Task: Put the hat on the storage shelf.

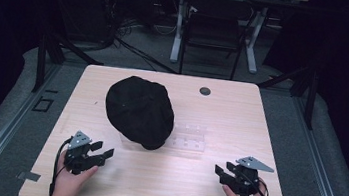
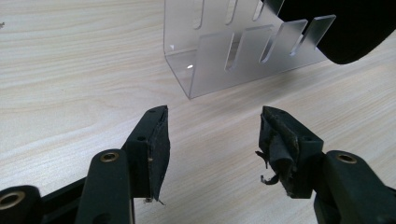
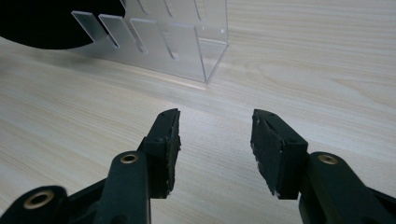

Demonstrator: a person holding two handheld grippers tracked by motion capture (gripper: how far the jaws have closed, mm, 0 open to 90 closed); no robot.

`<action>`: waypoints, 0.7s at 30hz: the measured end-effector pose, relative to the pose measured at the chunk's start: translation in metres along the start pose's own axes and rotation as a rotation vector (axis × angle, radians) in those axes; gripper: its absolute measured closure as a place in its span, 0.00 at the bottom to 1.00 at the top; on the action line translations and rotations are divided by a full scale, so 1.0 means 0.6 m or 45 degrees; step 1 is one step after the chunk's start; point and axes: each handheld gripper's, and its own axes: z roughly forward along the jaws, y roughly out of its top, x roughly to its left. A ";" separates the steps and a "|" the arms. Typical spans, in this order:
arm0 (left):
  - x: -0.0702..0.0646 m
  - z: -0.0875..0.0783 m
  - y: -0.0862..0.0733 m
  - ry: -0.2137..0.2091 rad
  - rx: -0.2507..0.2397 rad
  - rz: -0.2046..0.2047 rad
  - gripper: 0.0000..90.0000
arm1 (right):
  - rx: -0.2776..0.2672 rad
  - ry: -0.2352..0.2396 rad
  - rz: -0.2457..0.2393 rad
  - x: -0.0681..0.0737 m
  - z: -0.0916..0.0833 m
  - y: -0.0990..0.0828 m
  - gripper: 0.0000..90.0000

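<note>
Holding both tools low at the near table (image 1: 161, 187) edge, we keep the left gripper (image 1: 101, 150) and right gripper (image 1: 221, 174) jaws apart, nothing between them, likely a rest pose before reaching in. Ahead of both, between them, stands a clear slotted acrylic rack (image 1: 188, 139), near but not touching. Beyond the left gripper, a black cap (image 1: 138, 109) drapes over the rack's far-left end, probably the thing to handle.

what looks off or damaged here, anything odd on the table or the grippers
The left gripper has worn pads: the rubber is frayed, with a torn strip curling off. On the table, the black cap sits over one end of the clear slotted rack, covering part of it.
</note>
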 end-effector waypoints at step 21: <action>-0.009 0.012 -0.002 -0.013 0.030 0.032 0.48 | -0.011 0.023 0.102 -0.029 0.023 -0.029 0.57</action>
